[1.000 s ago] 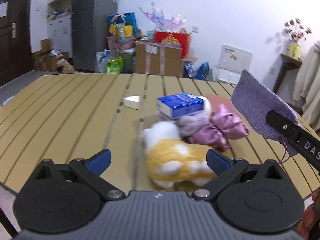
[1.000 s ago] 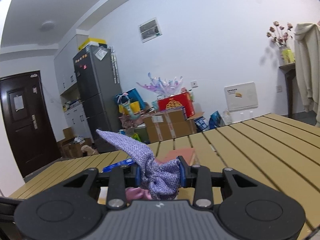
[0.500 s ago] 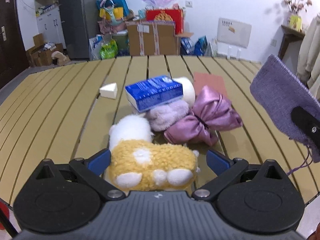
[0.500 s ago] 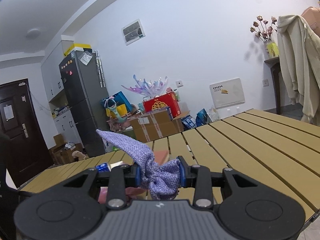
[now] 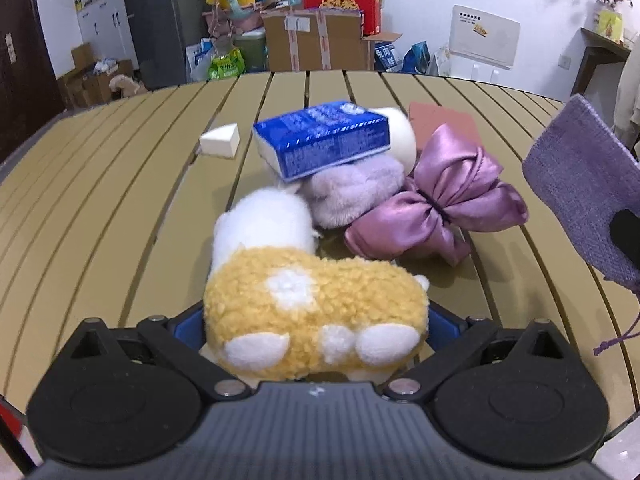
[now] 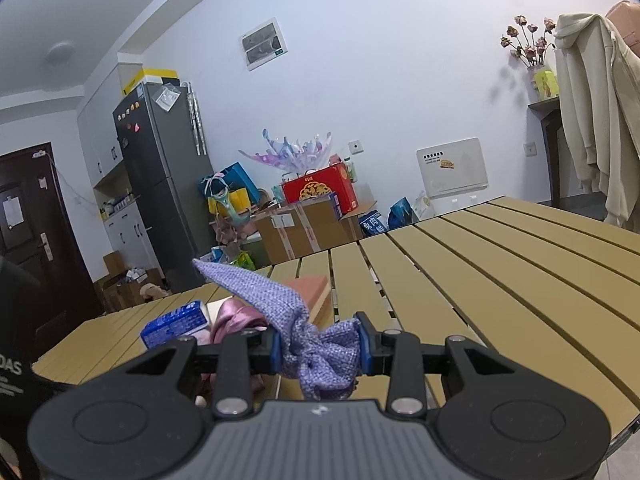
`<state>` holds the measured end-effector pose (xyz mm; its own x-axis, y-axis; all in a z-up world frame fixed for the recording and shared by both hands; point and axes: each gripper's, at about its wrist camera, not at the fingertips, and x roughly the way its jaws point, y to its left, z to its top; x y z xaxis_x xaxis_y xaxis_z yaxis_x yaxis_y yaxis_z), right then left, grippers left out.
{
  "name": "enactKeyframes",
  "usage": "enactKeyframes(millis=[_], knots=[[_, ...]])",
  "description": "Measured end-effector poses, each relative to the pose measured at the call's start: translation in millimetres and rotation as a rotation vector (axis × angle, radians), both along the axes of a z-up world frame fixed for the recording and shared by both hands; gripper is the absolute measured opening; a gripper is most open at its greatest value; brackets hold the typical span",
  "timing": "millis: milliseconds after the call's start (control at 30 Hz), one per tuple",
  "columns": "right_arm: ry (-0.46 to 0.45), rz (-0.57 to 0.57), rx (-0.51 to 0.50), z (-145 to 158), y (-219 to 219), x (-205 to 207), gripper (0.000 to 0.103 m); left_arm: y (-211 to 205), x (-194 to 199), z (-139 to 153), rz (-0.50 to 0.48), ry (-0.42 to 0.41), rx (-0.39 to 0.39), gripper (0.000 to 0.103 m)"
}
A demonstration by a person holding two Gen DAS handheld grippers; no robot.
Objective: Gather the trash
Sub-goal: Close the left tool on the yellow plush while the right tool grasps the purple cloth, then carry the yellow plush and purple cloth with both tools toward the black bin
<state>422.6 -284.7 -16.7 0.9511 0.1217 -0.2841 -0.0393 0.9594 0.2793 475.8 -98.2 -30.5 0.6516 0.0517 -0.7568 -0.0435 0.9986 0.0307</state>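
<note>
Left wrist view: found the slatted table [image 5: 120, 184] carrying a heap of soft things. Nearest of these, close to the near edge, the yellow-and-white plush toy [image 5: 312, 272], lying between the wide-open jaws of the left gripper [image 5: 314, 326], pads level with its flanks, no squeeze visible. Judged the step in hand to be taking that toy for the purple pouch [image 6: 316, 344], pinched bunched at its neck in the closed-down right gripper [image 6: 318, 344], off to the right above the table. Would have done best to close slowly across the toy's middle, deep enough to stop slipping, then lift straight, clear of the satin bow [image 5: 436, 208] and the blue box [image 5: 324, 140] perched on a lilac plush [image 5: 352, 196]. Left the white wedge [image 5: 220, 142] for later.
</note>
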Motion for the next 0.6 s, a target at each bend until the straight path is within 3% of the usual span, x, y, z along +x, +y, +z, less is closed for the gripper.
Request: enactKeyframes(millis=[233, 600], knots=[[0.0, 0.021, -0.014, 1, 6, -2, 0.034, 9, -11, 1, 0.01, -0.043, -0.02, 0.097], [-0.004, 0.042, -0.047, 9, 11, -19, 0.034, 15, -48, 24, 0.006, -0.092, -0.011, 0.097]])
